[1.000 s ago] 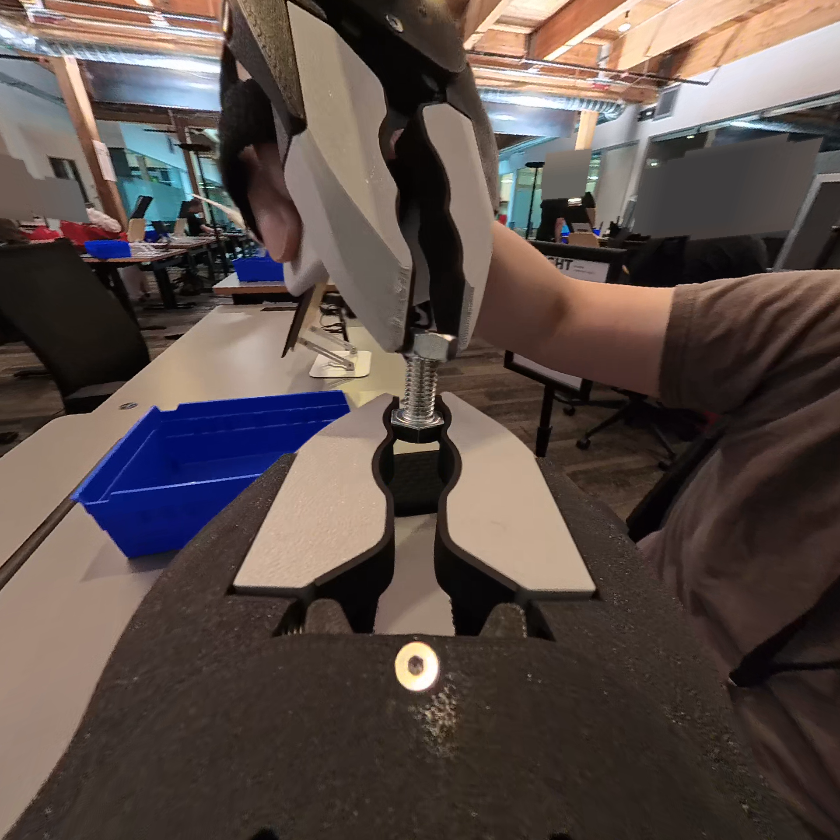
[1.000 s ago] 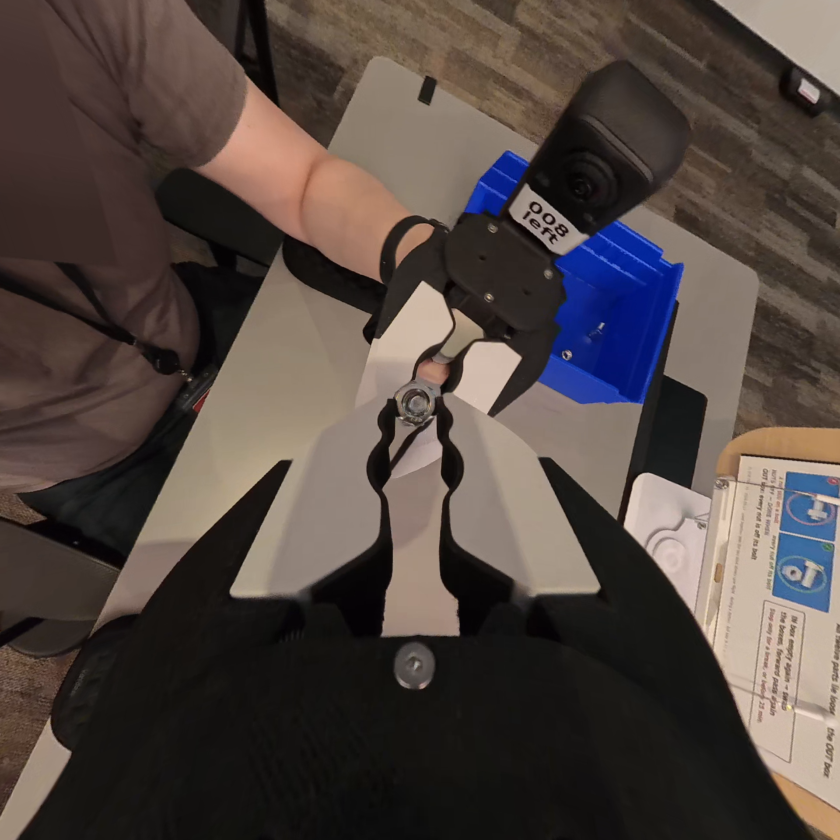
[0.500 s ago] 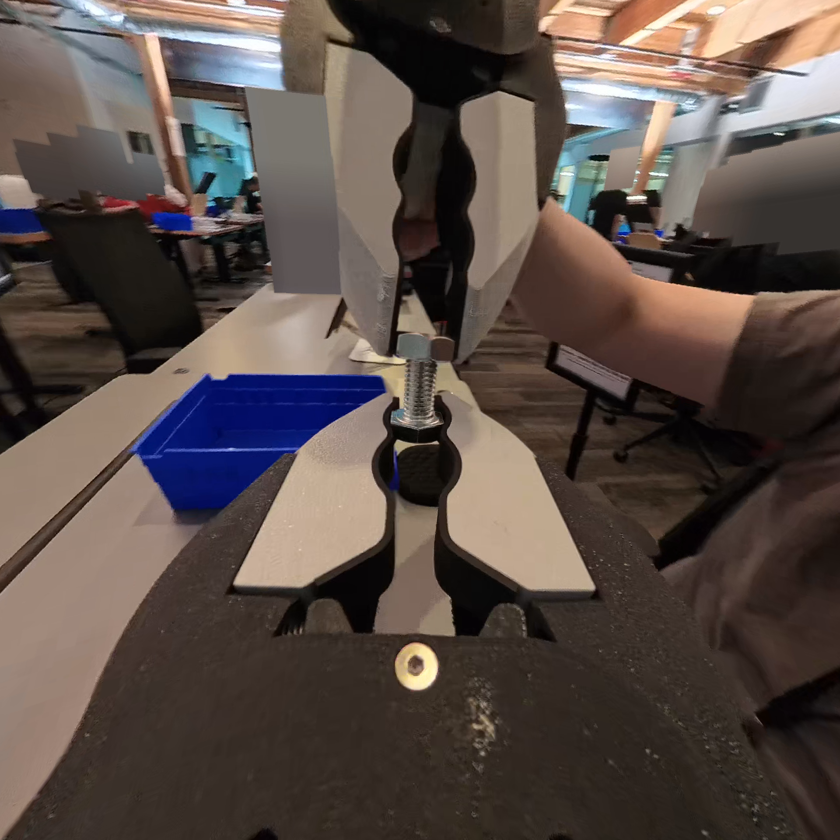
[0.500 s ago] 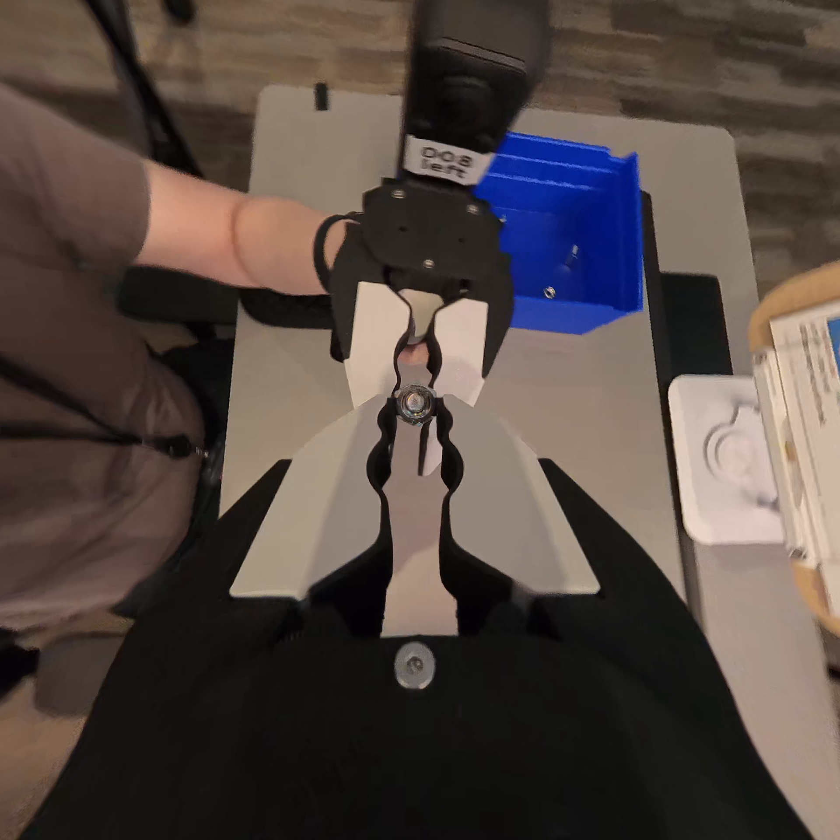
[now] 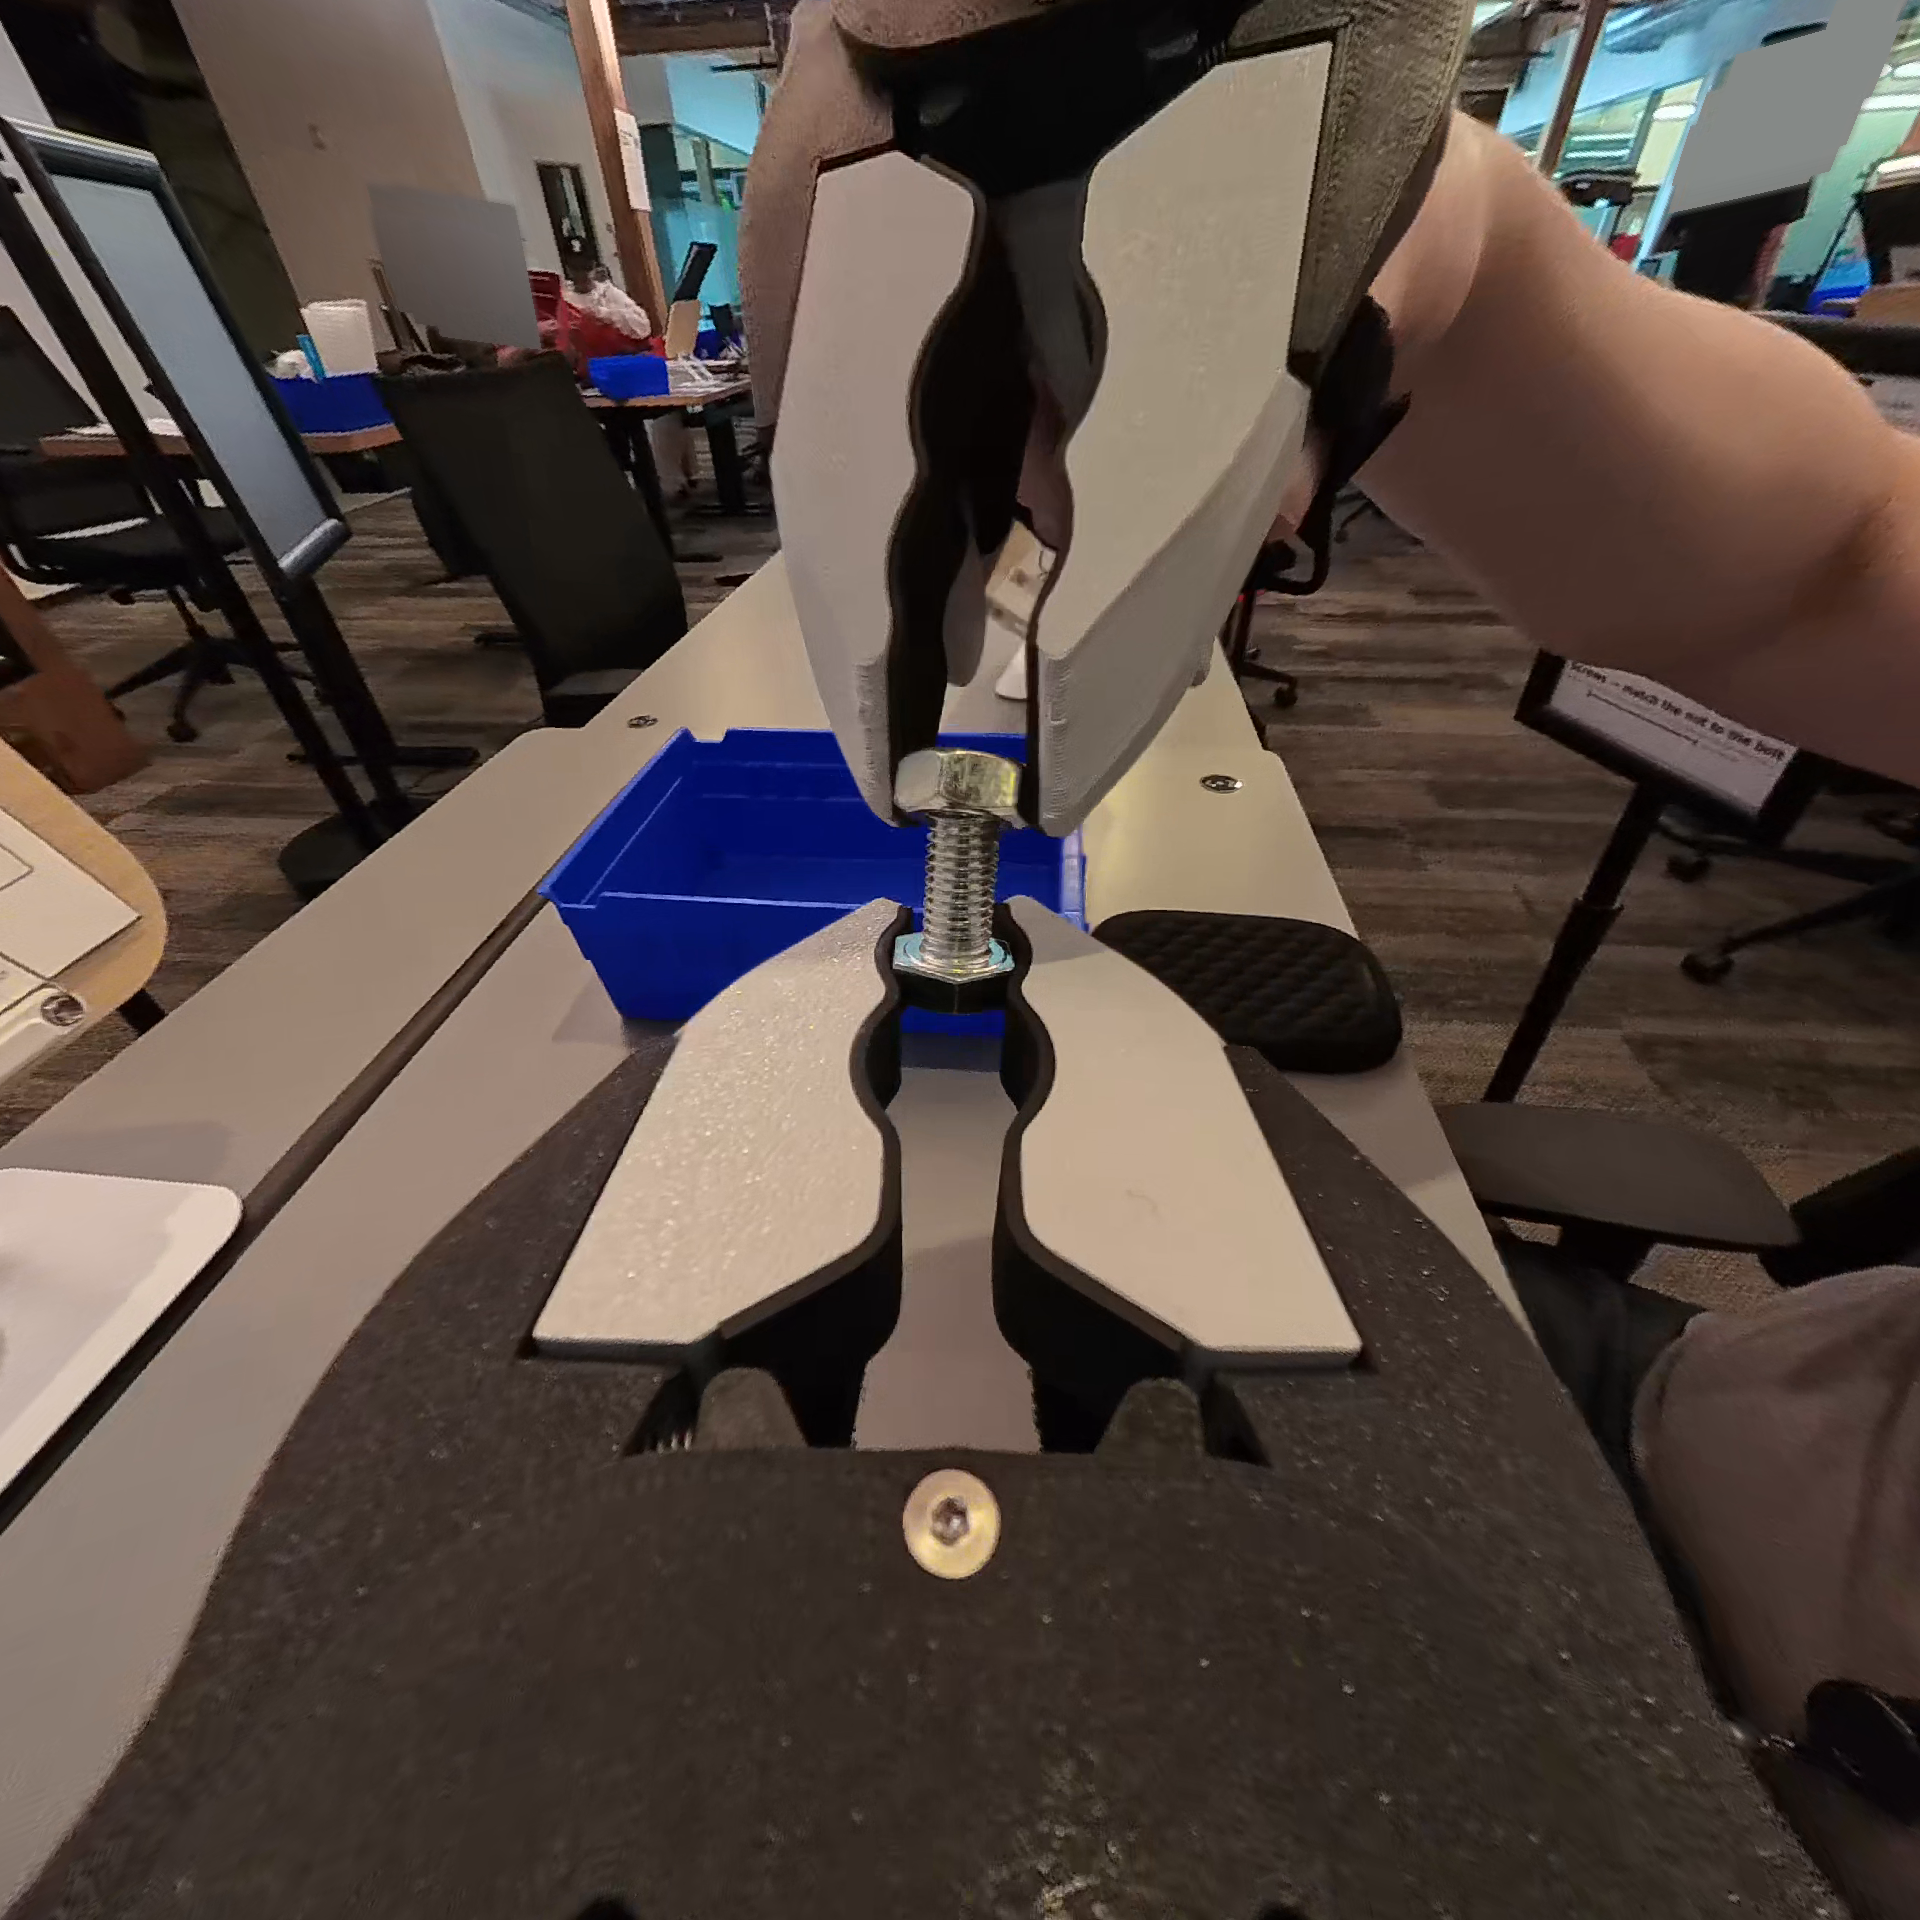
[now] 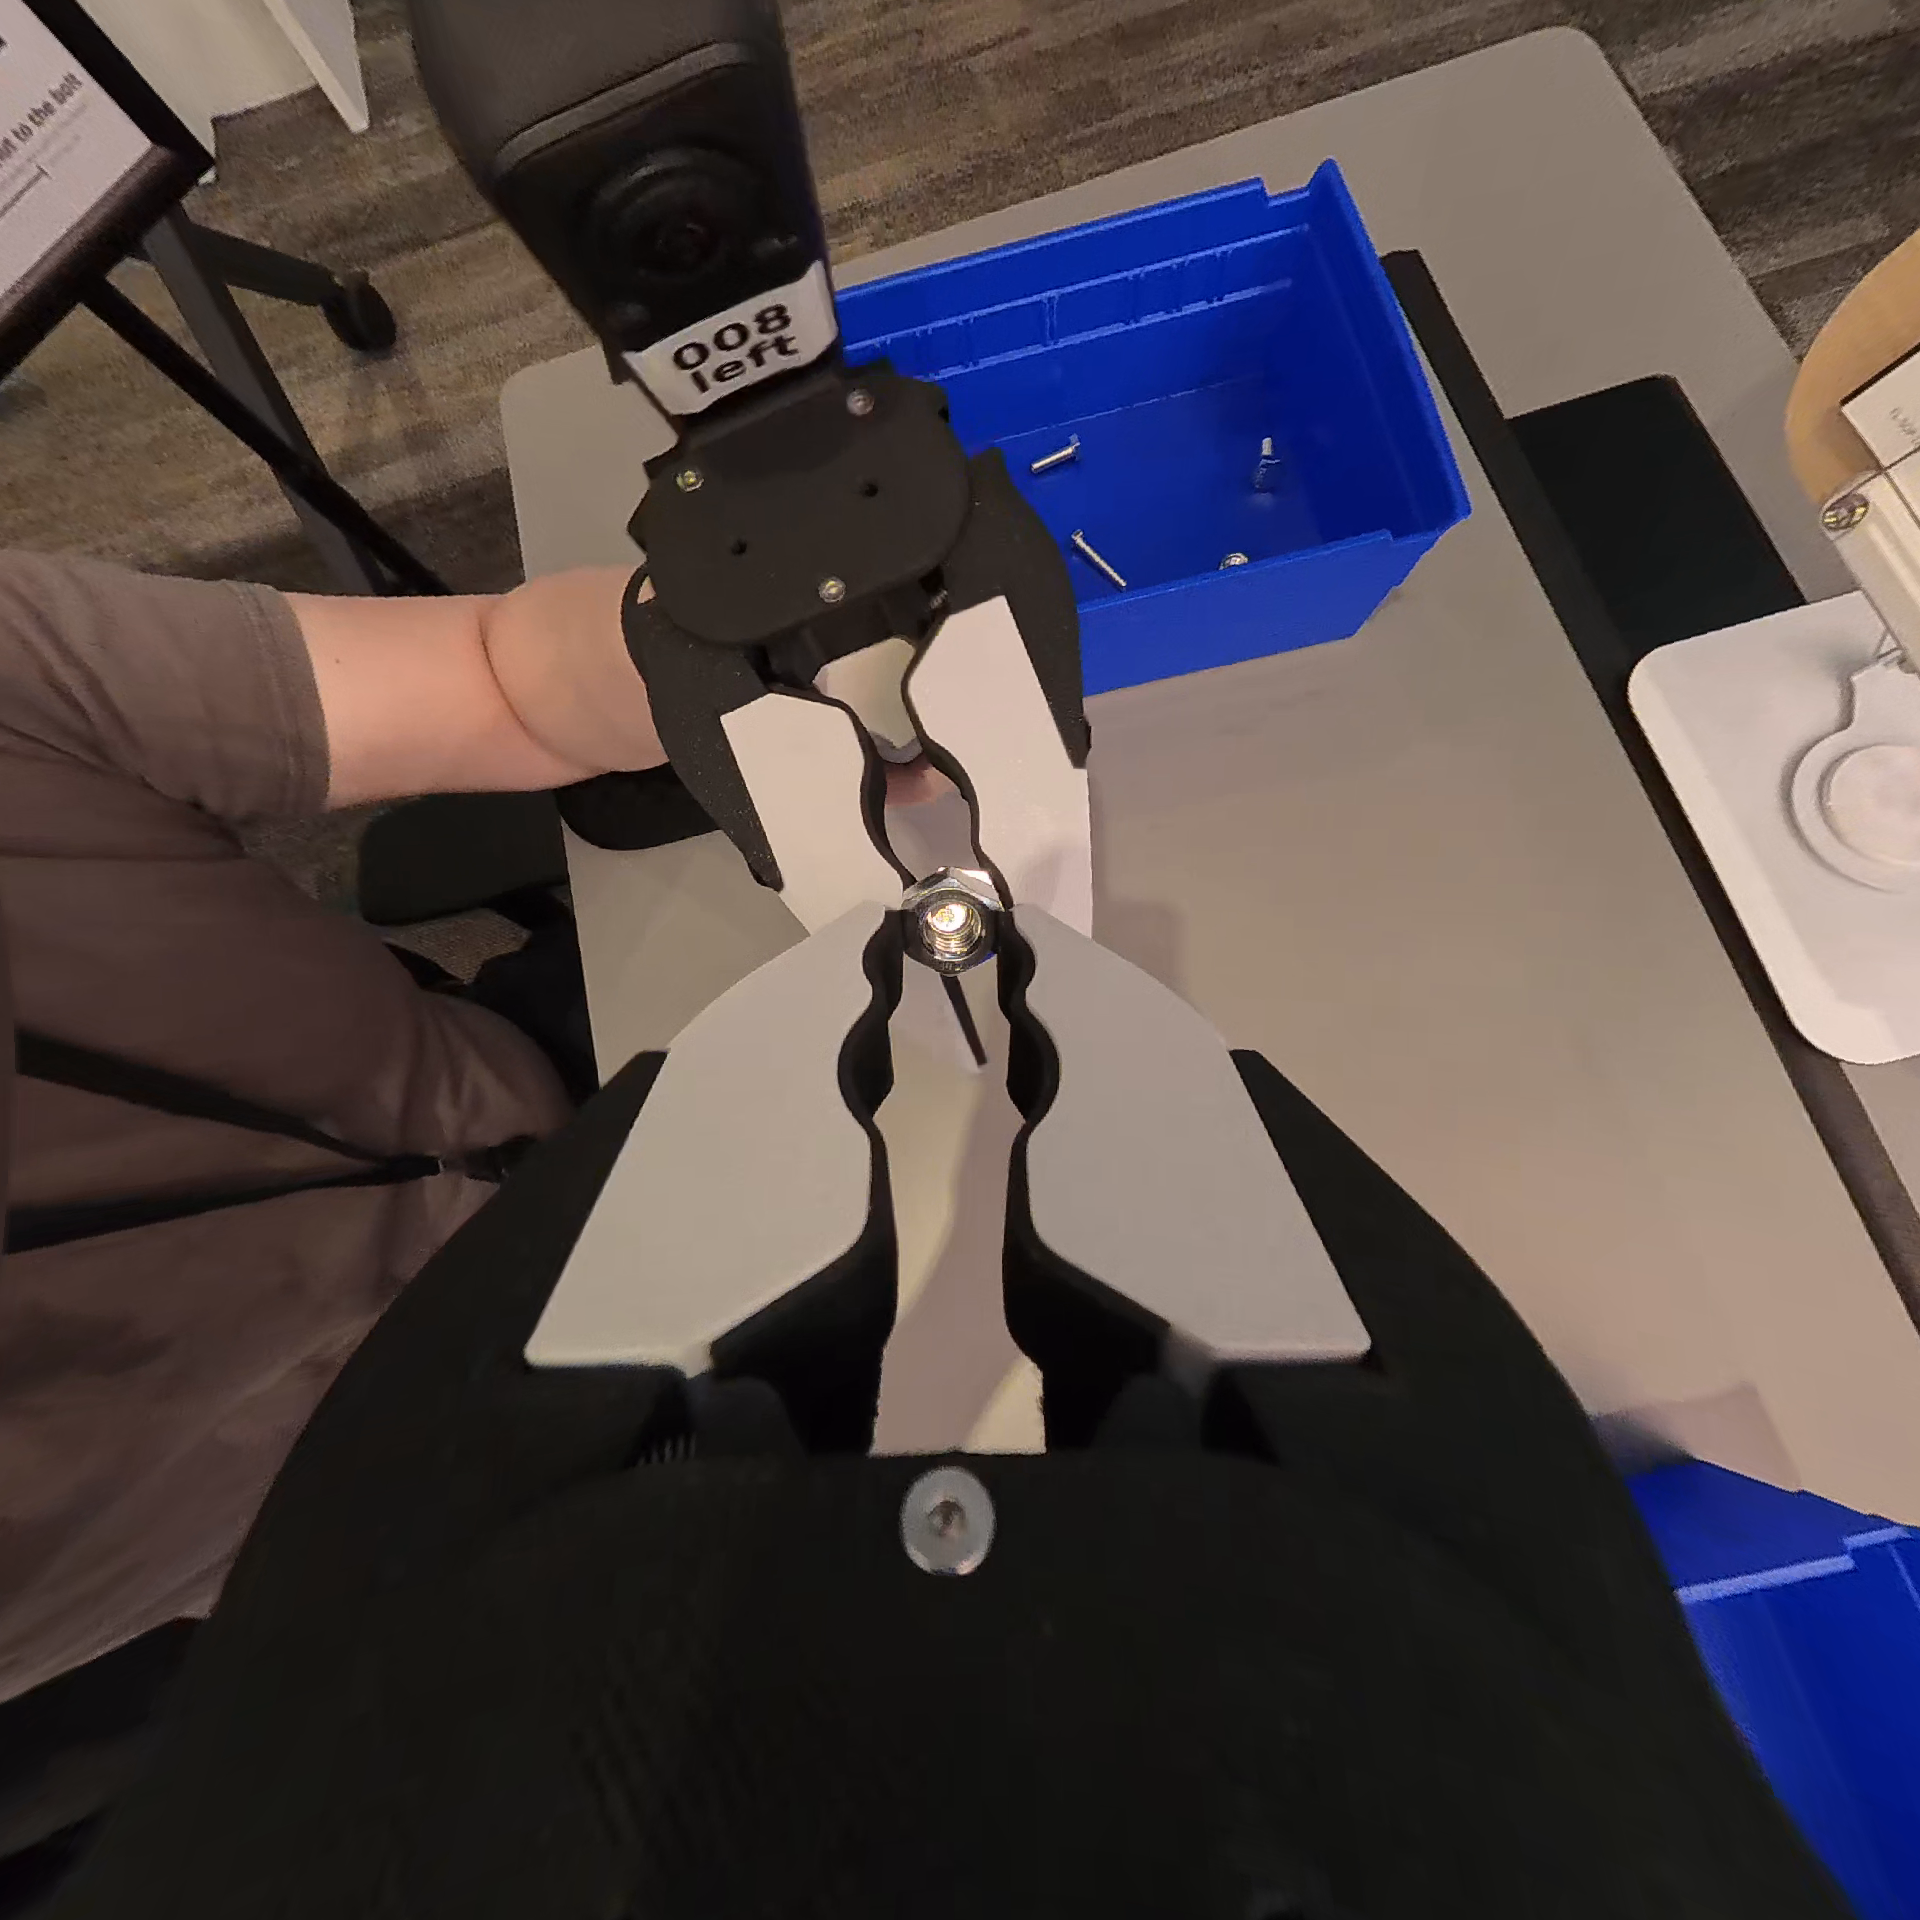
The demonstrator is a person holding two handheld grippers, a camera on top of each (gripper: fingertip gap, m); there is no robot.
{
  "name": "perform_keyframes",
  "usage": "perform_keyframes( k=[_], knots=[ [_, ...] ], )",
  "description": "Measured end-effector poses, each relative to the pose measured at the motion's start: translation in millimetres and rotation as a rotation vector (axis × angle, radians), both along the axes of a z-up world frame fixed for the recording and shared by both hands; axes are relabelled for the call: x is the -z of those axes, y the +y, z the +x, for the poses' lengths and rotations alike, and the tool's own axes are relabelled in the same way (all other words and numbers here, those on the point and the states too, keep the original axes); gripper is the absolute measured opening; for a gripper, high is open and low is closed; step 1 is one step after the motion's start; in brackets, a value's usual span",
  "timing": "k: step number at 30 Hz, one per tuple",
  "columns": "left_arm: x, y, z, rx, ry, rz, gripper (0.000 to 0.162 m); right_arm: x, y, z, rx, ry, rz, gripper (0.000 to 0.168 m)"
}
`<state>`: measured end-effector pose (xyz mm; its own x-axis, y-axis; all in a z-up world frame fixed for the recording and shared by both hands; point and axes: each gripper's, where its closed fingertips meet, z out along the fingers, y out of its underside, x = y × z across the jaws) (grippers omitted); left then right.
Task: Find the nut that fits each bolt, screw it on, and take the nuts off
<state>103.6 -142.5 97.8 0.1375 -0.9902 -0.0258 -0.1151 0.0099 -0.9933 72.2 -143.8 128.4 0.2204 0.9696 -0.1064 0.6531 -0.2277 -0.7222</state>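
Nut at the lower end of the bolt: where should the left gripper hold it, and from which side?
Grip the nut on two opposite hex flats, coming in level, across the thread. The bolt stands upright, its head pinched from above by the right gripper, so the flats face sideways.

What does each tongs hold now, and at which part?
The left tongs grip the nut by its sides, low on the thread. The right tongs grip the bolt by its hexagonal head.
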Motion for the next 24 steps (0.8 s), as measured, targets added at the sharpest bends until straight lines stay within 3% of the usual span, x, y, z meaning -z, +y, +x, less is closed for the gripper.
perform_keyframes(
  k=[6, 17, 21, 24],
  knots=[
    [4.5, -20.3, 6.9, 0.142, 0.011, -0.032, 0.014, 4.7, -15.3, 6.9, -0.214, -0.169, 0.104, 0.019],
    [10.8, -35.0, 14.2, 0.204, 0.048, 0.024, 0.014, 10.8, -30.6, 15.8, -0.485, -0.454, 0.228, 0.019],
    [11.7, -37.5, 14.0, 0.218, 0.057, 0.034, 0.014, 11.7, -33.2, 15.8, -0.538, -0.511, 0.264, 0.019],
    [8.1, -32.5, 13.4, 0.189, 0.033, 0.031, 0.014, 9.1, -29.1, 14.4, -0.473, -0.515, 0.235, 0.019]
  ],
)
